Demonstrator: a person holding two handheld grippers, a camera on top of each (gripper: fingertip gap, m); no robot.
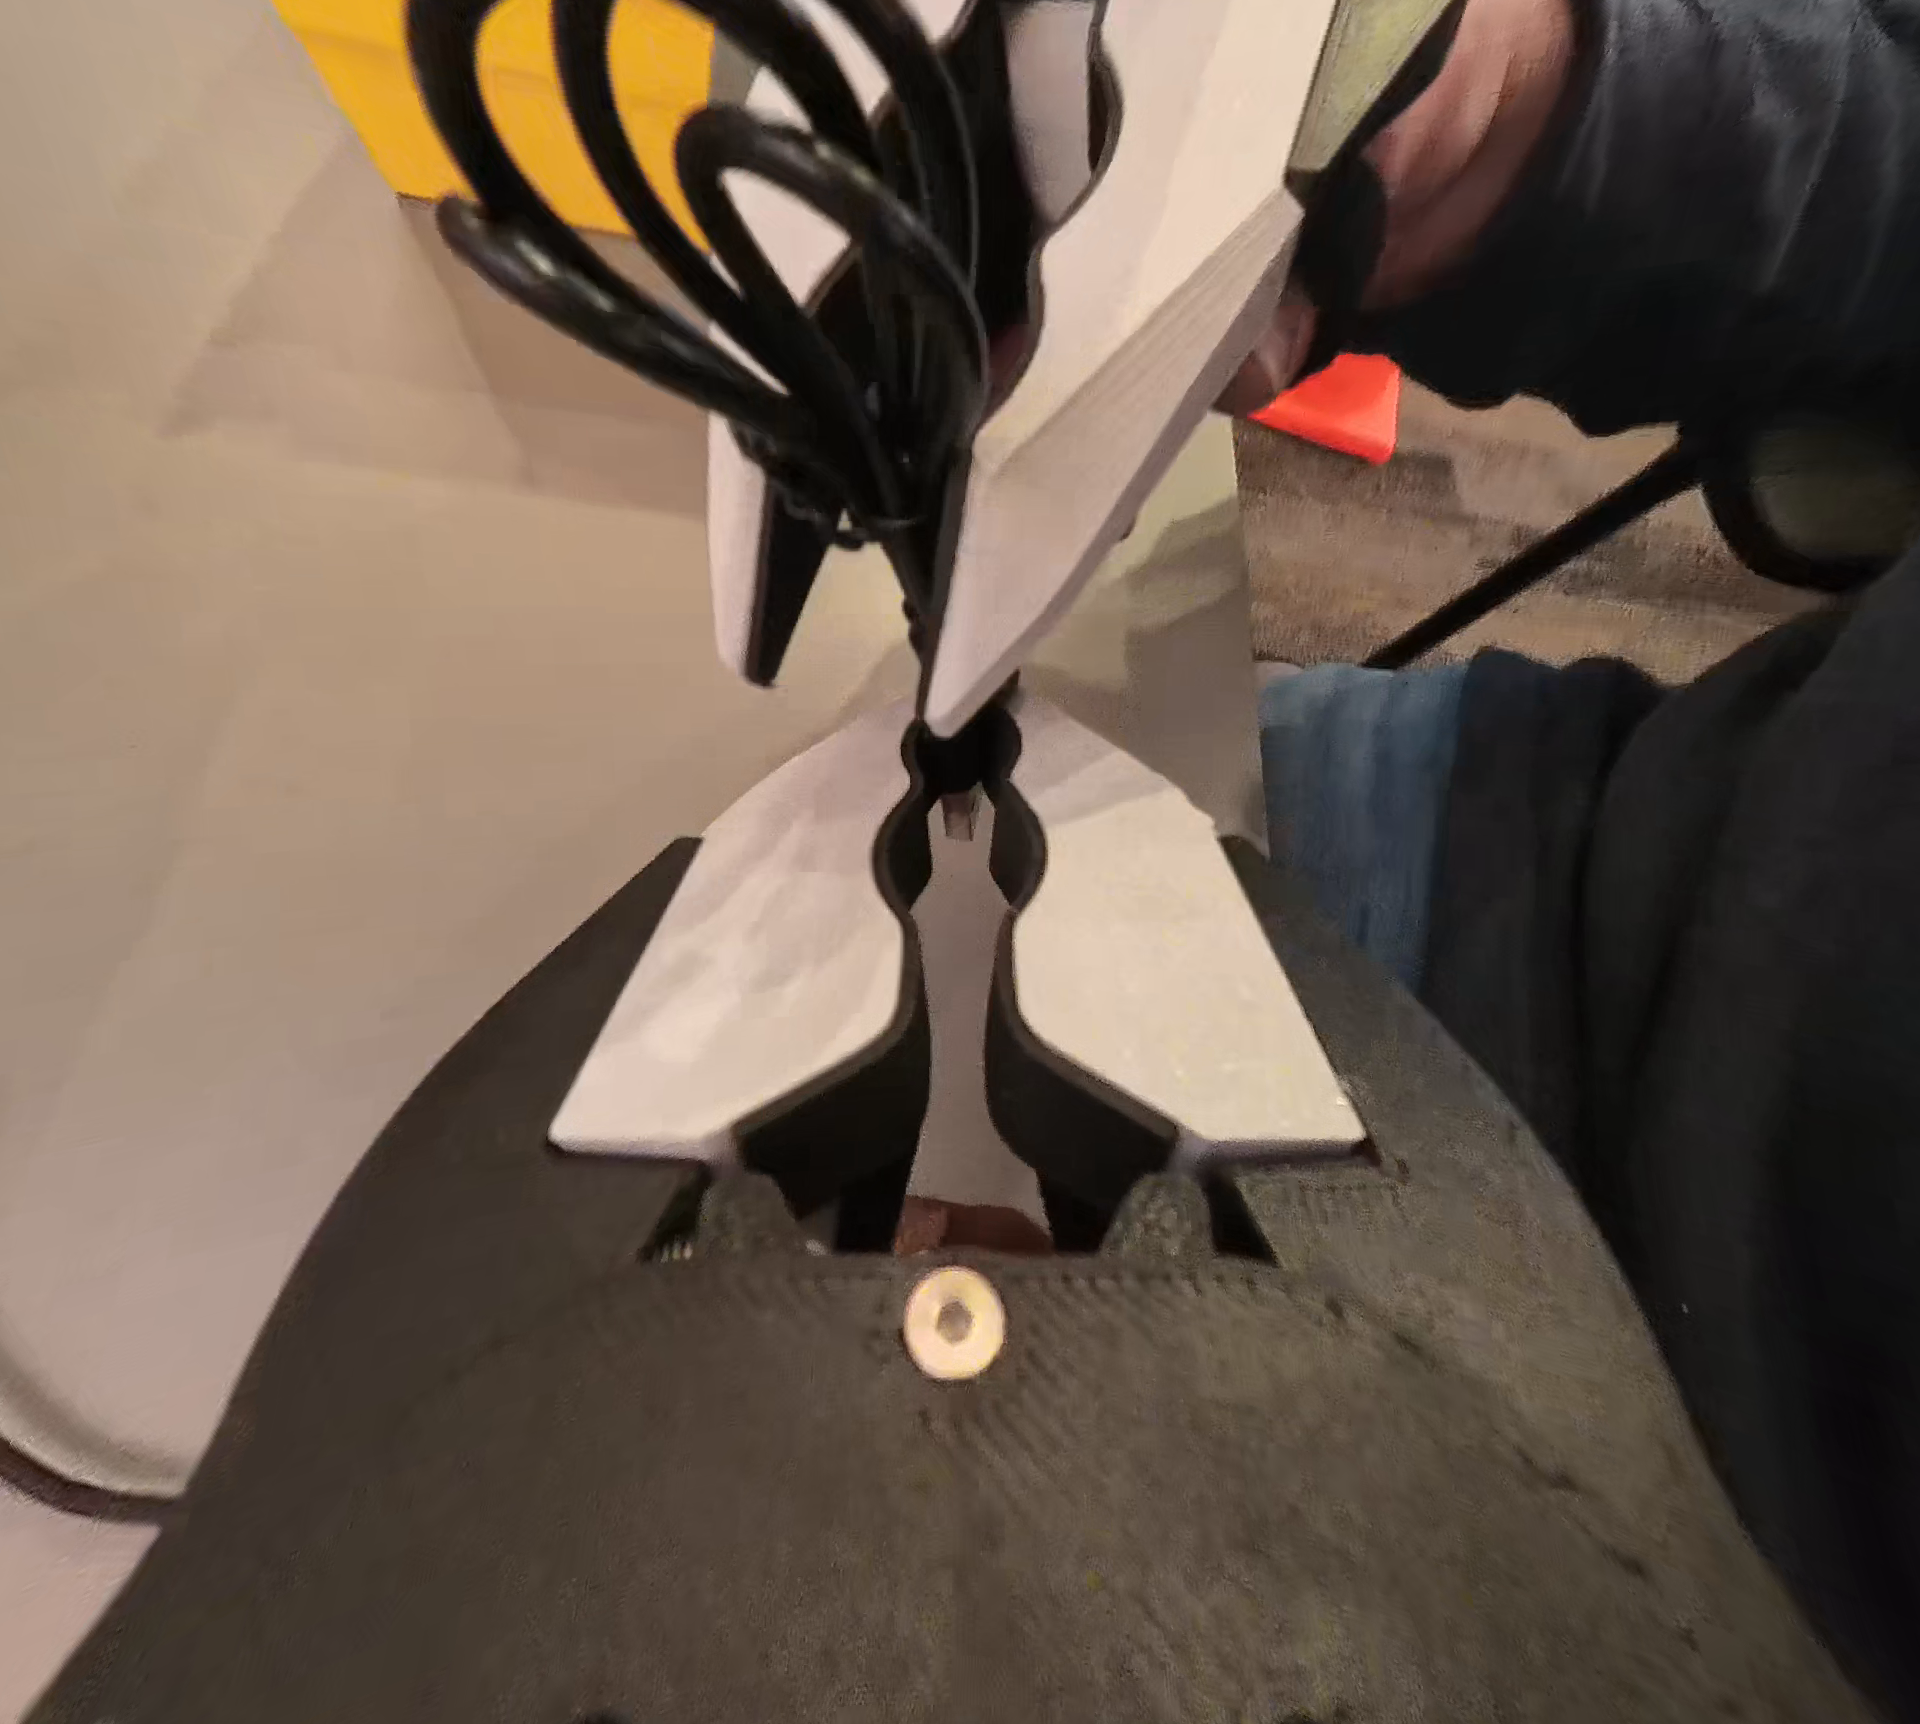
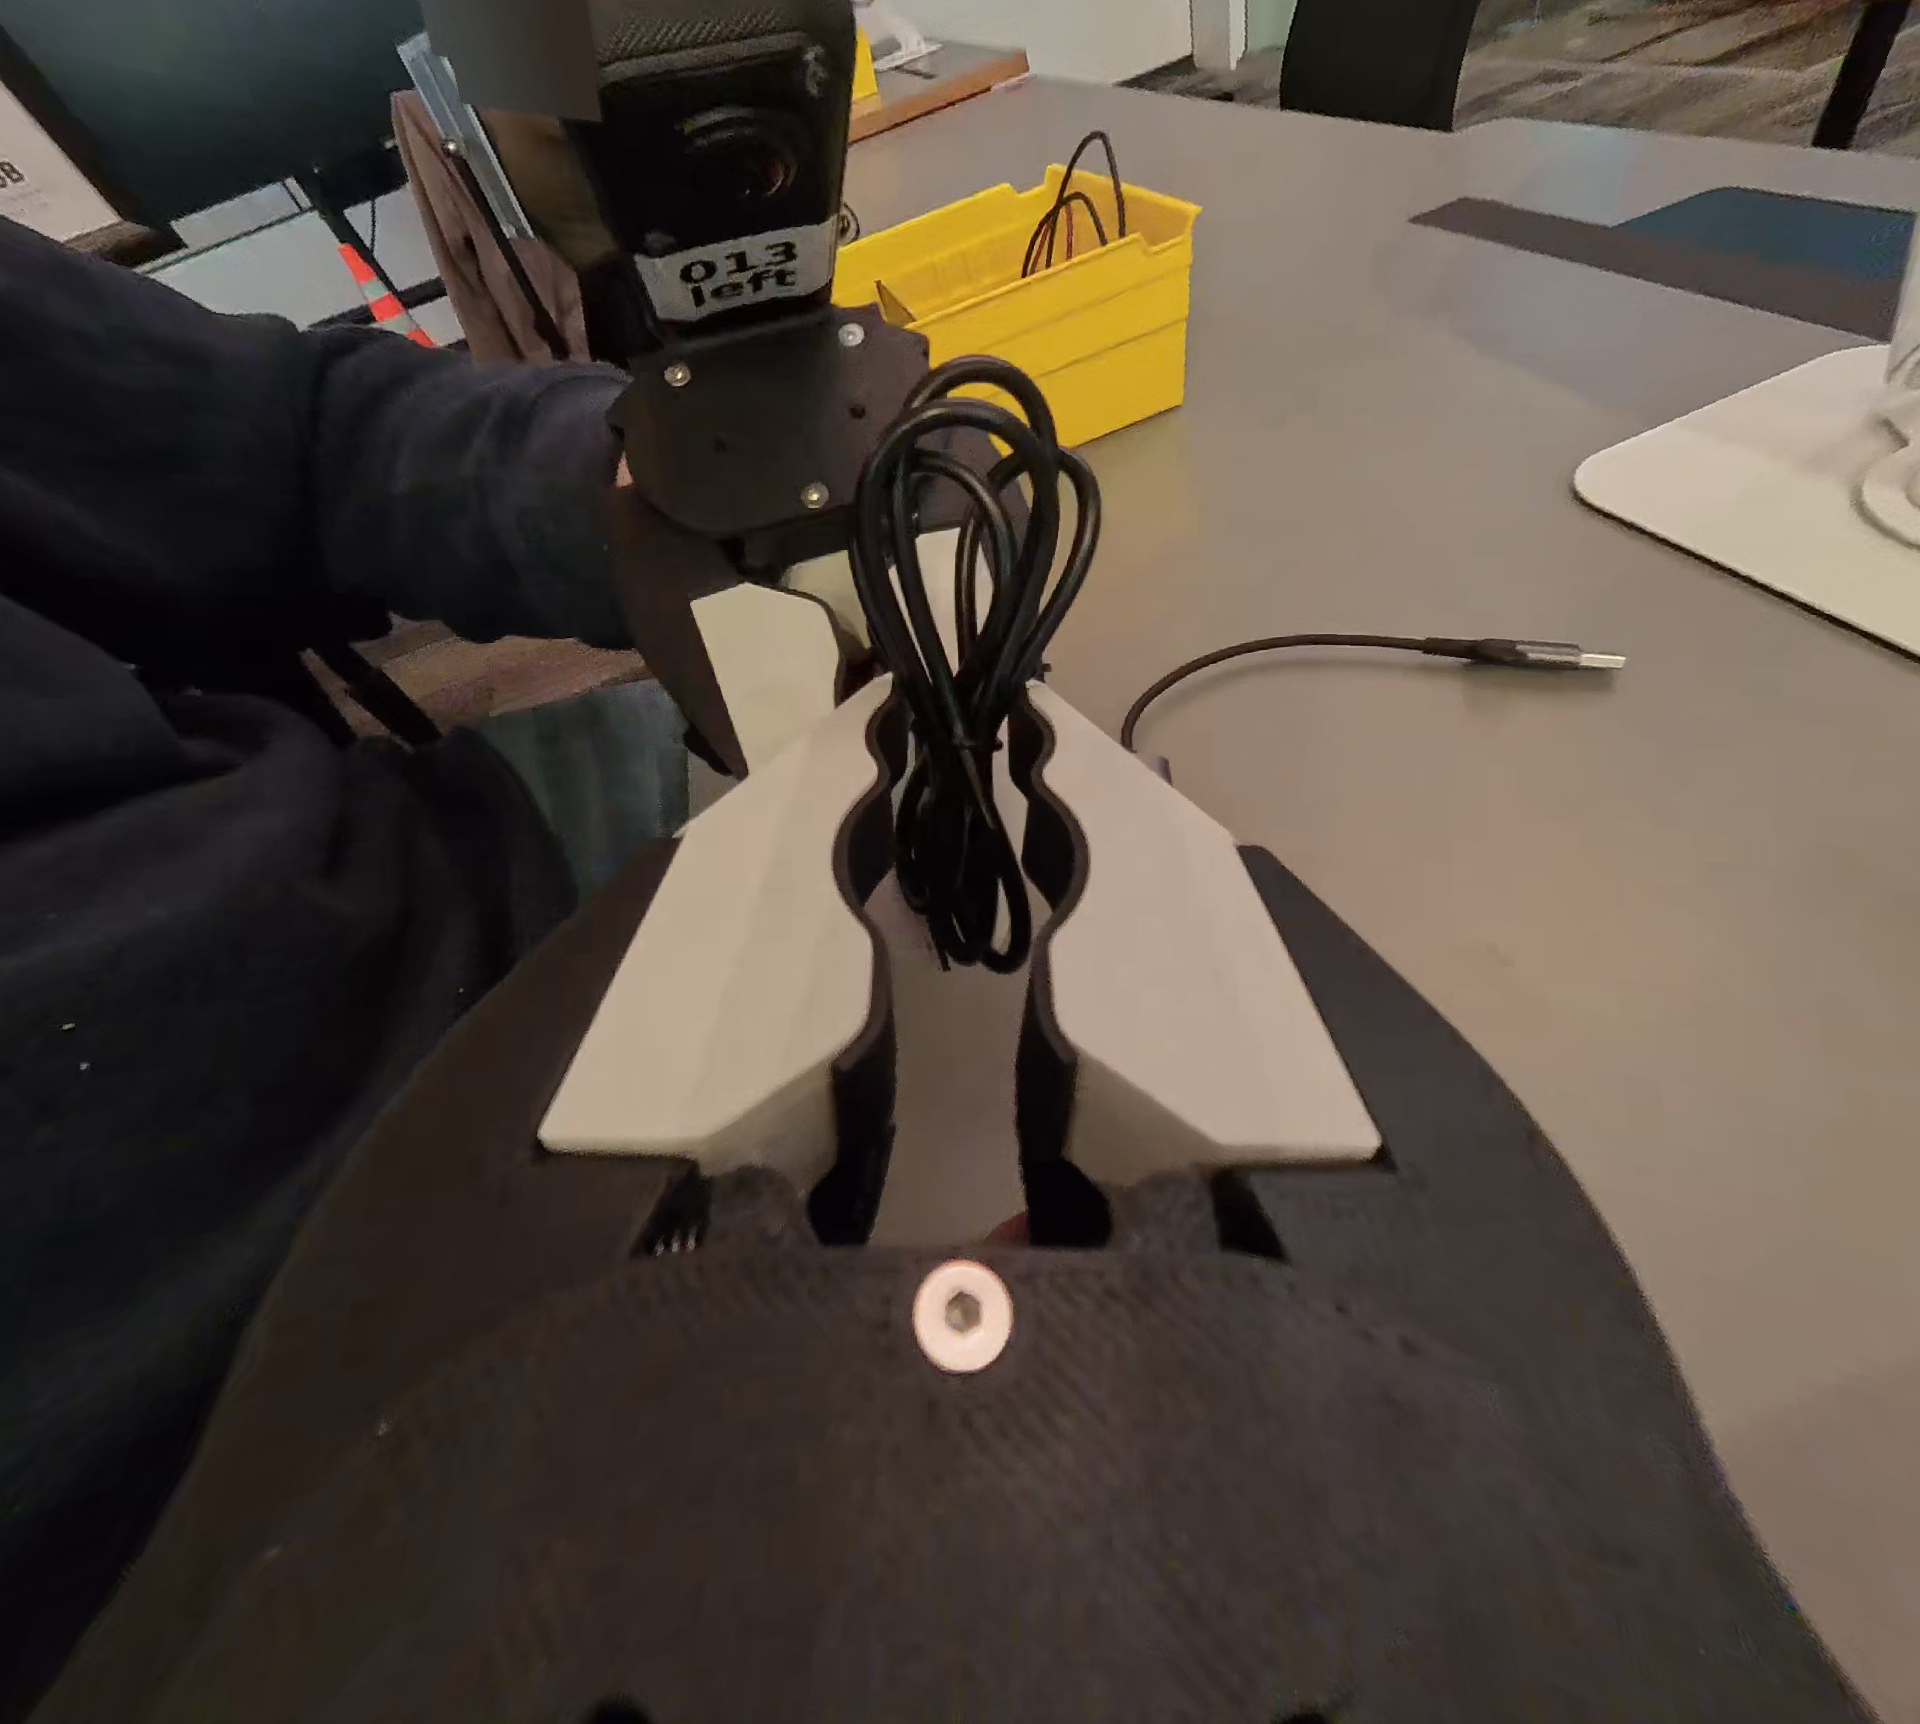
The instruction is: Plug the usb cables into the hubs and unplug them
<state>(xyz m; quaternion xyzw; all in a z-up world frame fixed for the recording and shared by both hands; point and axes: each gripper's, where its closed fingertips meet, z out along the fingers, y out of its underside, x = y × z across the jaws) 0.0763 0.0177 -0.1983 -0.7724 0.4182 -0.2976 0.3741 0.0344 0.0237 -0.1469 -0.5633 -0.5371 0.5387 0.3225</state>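
My left gripper (image 1: 961, 765) is shut on the black plug (image 1: 961, 752) of a coiled black USB cable (image 1: 727, 147); the plug's metal end (image 1: 958, 817) points back between my fingers. My right gripper (image 2: 961, 718) reaches in from above in the left wrist view (image 1: 847, 698). Its jaws stand a little apart with the tied cable bundle (image 2: 956, 635) between them, and a gap shows beside one pad. One left finger (image 2: 764, 666) shows behind the bundle. Both grippers are held above the grey table (image 2: 1455, 999).
A second dark cable with a silver USB plug (image 2: 1527, 658) lies on the table to the right. A yellow bin (image 2: 1039, 324) holding wires stands behind. A white flat stand base (image 2: 1745, 511) is at the far right. A person's dark sleeve (image 2: 260, 479) is at the left.
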